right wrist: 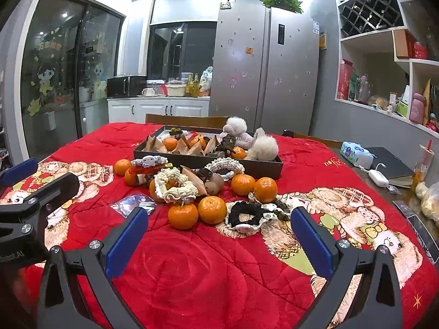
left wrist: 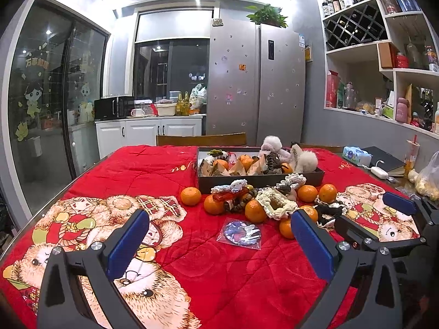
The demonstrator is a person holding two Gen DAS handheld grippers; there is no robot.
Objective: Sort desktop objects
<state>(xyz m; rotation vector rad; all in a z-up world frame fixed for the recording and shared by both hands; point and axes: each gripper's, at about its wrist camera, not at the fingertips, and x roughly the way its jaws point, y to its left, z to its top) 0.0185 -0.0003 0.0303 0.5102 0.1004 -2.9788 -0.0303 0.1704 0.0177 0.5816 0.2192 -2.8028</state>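
Both grippers are held spread and empty above the red blanket (right wrist: pixel 208 279), the left gripper (left wrist: pixel 219 244) and the right gripper (right wrist: pixel 219 238) side by side, short of the clutter. Nothing has been pinched.

The things to be sorted lie in a loose heap in front of the dark tray (left wrist: pixel 260 182), which is already crowded with oranges, paper wraps and plush toys (right wrist: pixel 260 144). In the heap, oranges (right wrist: pixel 211 209) are mixed with crocheted bands: a cream band (right wrist: pixel 175 185) is draped over one orange, and a black scrunchie (right wrist: pixel 244 215) lies just beside two more. A flat plastic packet (left wrist: pixel 241 233) lies apart, nearest the left gripper.

Trouble is most likely from the tangle — if a band is lifted, the fruit under it may be dragged or set rolling, and the blanket's soft folds would not stop it reliably. An orange pinched off-centre could be squeezed out of the flat pads (right wrist: pixel 124 244). The packet, thin and slick, may be pressed into the pile rather than picked up. With the grippers this close together, a reach across could bring them into collision — each should probably be kept to its own side.
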